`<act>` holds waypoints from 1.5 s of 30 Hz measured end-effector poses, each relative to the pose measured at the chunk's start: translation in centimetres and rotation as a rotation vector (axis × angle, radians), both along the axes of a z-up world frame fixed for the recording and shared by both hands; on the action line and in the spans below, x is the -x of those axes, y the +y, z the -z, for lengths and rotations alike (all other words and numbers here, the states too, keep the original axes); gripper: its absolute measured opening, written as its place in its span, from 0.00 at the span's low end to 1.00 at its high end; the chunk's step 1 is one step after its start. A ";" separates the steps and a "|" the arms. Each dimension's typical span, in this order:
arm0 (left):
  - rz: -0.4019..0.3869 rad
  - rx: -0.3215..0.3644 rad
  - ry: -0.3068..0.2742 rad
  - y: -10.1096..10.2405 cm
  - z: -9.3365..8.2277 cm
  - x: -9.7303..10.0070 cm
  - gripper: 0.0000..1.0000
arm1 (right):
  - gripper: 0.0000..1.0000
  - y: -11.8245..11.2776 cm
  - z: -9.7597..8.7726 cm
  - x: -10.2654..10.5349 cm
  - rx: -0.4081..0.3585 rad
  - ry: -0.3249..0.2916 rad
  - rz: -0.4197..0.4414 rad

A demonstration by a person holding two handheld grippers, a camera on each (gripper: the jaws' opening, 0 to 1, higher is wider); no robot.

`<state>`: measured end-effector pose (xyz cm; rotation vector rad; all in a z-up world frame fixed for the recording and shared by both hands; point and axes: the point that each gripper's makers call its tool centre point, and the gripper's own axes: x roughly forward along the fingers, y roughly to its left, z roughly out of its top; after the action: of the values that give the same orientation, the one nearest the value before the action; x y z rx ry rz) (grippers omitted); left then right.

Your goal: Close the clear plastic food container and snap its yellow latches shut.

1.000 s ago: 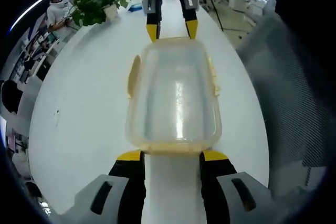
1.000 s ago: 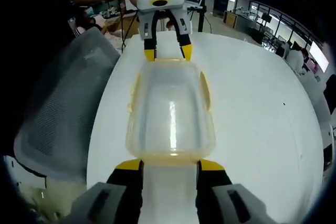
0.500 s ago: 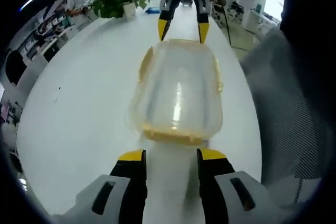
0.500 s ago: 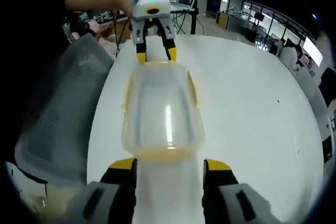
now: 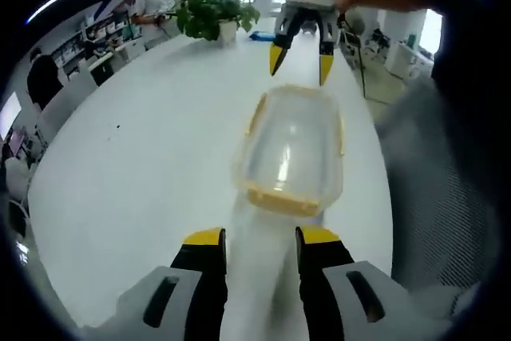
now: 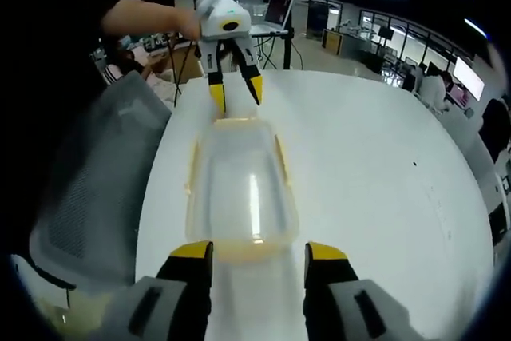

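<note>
Left gripper view: container (image 5: 291,149) lies clear between both open grippers' jaws

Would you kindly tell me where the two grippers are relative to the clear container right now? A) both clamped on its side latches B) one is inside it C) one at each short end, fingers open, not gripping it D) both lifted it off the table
C: the left gripper and right gripper sit at opposite ends of the container, fingers apart, while it rests on the white table.

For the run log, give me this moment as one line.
container: lid on, on white table | left gripper: open, clear of it | right gripper: open, at its end
</note>
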<state>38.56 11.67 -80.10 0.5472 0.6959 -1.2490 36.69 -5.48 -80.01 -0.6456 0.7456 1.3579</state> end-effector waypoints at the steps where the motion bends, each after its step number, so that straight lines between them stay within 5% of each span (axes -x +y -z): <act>1: 0.015 -0.006 -0.008 -0.4 0.0 0.0 0.32 | 0.44 0.4 -0.1 0.0 -0.002 -0.003 -0.005; 16: 0.140 0.058 -0.009 -7.9 -0.8 1.1 0.31 | 0.34 5.8 -0.6 0.6 -0.050 0.008 -0.087; 33: 0.209 0.077 -0.007 -11.2 -1.0 2.3 0.31 | 0.38 7.2 -0.1 0.2 -0.035 -0.003 -0.120; 45: 0.240 0.046 -0.024 -11.1 -0.2 3.9 0.32 | 0.49 7.6 0.7 -1.0 0.030 0.004 -0.176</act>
<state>34.69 0.58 -79.85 0.6197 0.5922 -1.4757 37.65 2.09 -80.71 -0.7465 0.7266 1.5107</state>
